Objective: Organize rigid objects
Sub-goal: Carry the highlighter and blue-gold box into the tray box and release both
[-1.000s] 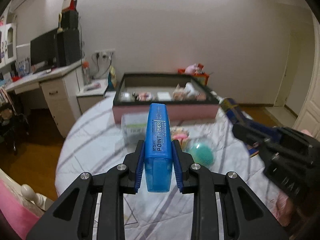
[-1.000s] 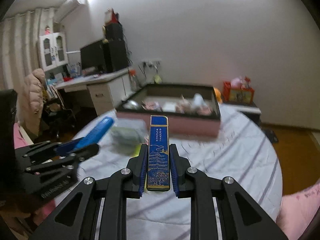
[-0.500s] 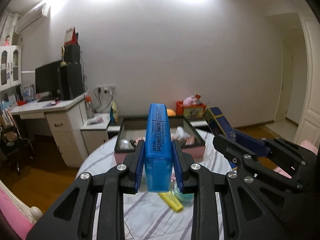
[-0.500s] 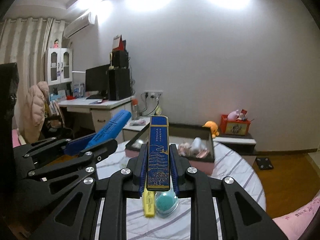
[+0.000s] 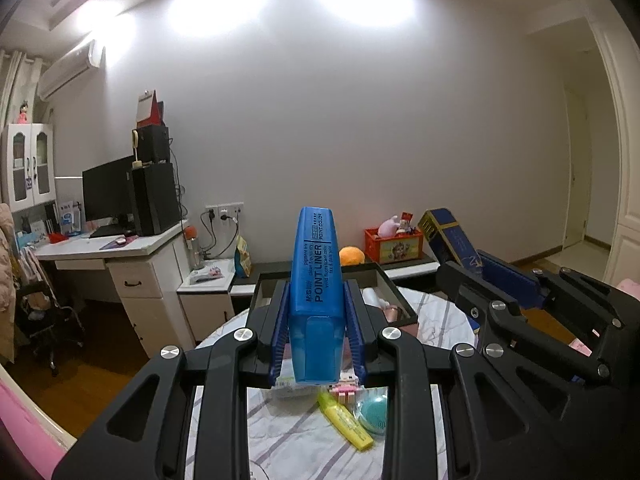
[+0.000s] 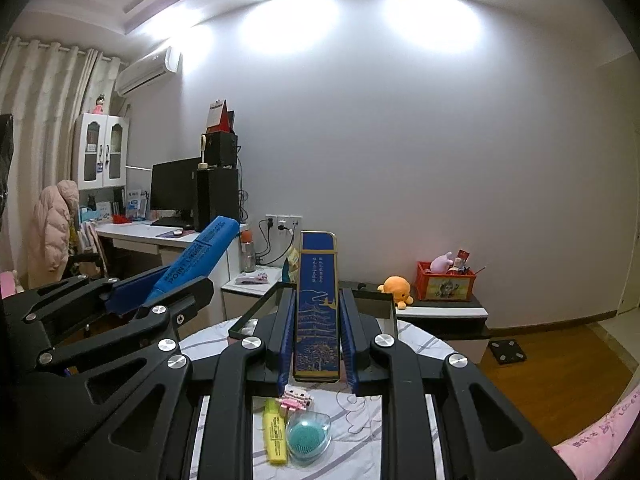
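Both grippers are raised above a round table, each clamped on one object. Nearest in the left wrist view, the left gripper (image 5: 316, 320) has its blue pads pressed on the sides of a blue highlighter (image 5: 317, 292) that points up and away, printed "POINT LINER". In the right wrist view, the right gripper (image 6: 316, 332) is closed on a long dark blue box (image 6: 318, 304) with gold drawings, also pointing up and away. The two tools are side by side, left one to the left.

Below them, on the table (image 6: 360, 420) with its striped white cloth, a yellow highlighter (image 6: 274, 432) lies beside a teal round brush (image 6: 308, 438) in a clear shell, with a small pink toy (image 6: 297, 396) just beyond.

Farther along the table sits a black-rimmed tray (image 5: 384, 280) holding small items, too hidden to identify.

Beyond the table, a low shelf carries an orange plush toy (image 6: 396, 286) and a red crate (image 6: 446, 284). Far left stands a white desk (image 5: 116, 252) with a monitor (image 5: 108, 196).
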`<state>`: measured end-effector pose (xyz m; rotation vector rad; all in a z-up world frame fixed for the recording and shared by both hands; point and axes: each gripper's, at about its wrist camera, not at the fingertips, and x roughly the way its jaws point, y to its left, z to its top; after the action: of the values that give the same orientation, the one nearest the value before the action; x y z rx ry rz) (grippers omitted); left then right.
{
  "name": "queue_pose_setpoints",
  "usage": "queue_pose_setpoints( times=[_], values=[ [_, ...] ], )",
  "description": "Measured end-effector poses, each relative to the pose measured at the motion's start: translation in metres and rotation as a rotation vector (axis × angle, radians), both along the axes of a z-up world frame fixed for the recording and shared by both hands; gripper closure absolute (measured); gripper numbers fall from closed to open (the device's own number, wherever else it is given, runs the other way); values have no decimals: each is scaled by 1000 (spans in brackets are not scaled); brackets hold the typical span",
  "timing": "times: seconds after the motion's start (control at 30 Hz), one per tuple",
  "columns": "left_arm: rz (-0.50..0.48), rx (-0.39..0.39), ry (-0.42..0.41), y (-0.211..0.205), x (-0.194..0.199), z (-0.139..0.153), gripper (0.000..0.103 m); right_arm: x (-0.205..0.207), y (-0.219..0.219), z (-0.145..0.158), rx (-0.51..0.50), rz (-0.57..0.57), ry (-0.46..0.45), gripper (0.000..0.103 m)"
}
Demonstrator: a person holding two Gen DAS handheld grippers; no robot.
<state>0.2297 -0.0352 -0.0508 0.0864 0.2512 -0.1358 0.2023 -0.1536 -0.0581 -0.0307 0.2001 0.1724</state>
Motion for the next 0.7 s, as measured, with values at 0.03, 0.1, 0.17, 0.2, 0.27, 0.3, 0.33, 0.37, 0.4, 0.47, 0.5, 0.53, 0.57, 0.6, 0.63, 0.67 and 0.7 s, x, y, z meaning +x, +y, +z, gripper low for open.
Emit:
queue_pose_setpoints(
  times=[0.03,0.1,0.17,0.2,0.27,0.3,0.33,0.37,0.4,0.47,0.5,0.53,0.57,0.6,0.63,0.67,0.7],
  values=[
    [-1,4,0,0,2,1,76,1,1,1,-1,1,-2,82],
    [1,8,-6,-1,5,1,76,2,0,1,-3,-2,-8,82],
    [4,14,-12,-2,7,2,76,5,0,3,-2,1,-11,82],
    [5,16,-14,-4,8,3,76,7,0,3,-3,1,-12,82],
    [7,20,-19,-7,11,3,76,11,-1,5,-6,0,-15,82],
    [9,24,-23,-8,13,3,76,14,-1,6,-8,2,-13,82],
    [8,27,-25,-7,15,3,76,17,-2,7,-7,3,-17,82],
    [10,28,-30,-7,18,3,76,20,-1,7,-11,1,-19,82],
    [10,30,-31,-7,22,3,76,23,-1,7,-14,4,-18,82],
    [15,38,-32,-7,32,2,76,30,0,7,-16,7,-22,82],
    [16,41,-29,-8,40,1,76,36,0,7,-20,8,-19,82],
    [17,46,-25,-8,46,0,76,43,0,6,-22,8,-21,82],
    [21,49,-23,-9,54,-1,76,50,1,5,-26,8,-19,82],
    [22,48,-18,-9,65,-2,76,57,2,4,-31,9,-9,82],
    [22,47,-12,-8,74,-3,76,66,3,3,-34,8,-2,82],
    [23,45,-9,-8,84,-5,76,73,4,3,-37,6,-3,82],
    [21,44,-2,-8,97,-7,76,86,5,1,-42,6,2,82]
  ],
)
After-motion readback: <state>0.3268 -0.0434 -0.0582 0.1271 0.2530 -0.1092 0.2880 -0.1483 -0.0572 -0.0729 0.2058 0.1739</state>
